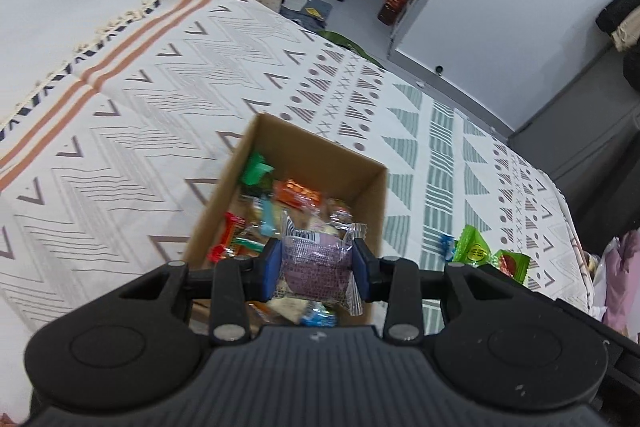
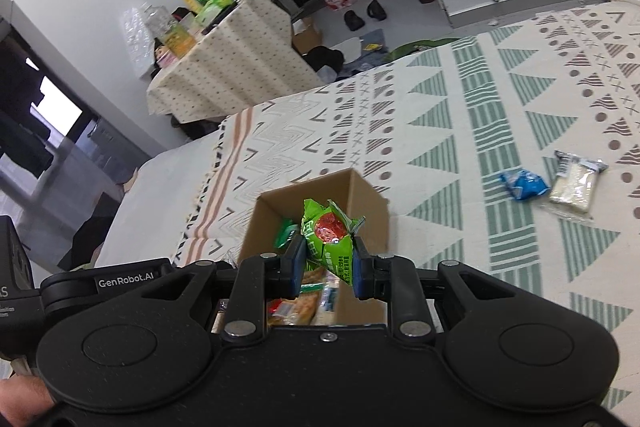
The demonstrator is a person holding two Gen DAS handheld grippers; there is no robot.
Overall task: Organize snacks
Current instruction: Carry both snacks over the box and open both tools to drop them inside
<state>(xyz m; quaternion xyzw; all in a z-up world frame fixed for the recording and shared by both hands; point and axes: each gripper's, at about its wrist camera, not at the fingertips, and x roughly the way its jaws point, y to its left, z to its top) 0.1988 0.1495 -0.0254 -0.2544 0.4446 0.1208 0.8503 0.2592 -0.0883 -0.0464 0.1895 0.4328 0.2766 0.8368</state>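
Snacks are gathered in the cardboard box (image 1: 224, 195) on the patterned bedspread (image 1: 120, 107). The left gripper (image 1: 316, 267) is closed on a purple-printed packet (image 1: 316, 259) above the box; the right gripper (image 2: 328, 263) pinches a green packet (image 2: 328, 235) over the same box. I think each should open only when its packet is well inside the walls. 2 packets, a blue one (image 2: 522, 183) and a white one (image 2: 572, 189), wait on the bedspread. The near wall of the box is hidden behind both grippers, and the print is unreadable.

A brown box (image 1: 280, 163) sits on a cream bedspread (image 1: 120, 131) patterned with grey chevrons, green striped triangles and orange stripes, near a purple packet (image 1: 316, 263), green packet (image 2: 328, 239) and blue packet (image 2: 522, 183).
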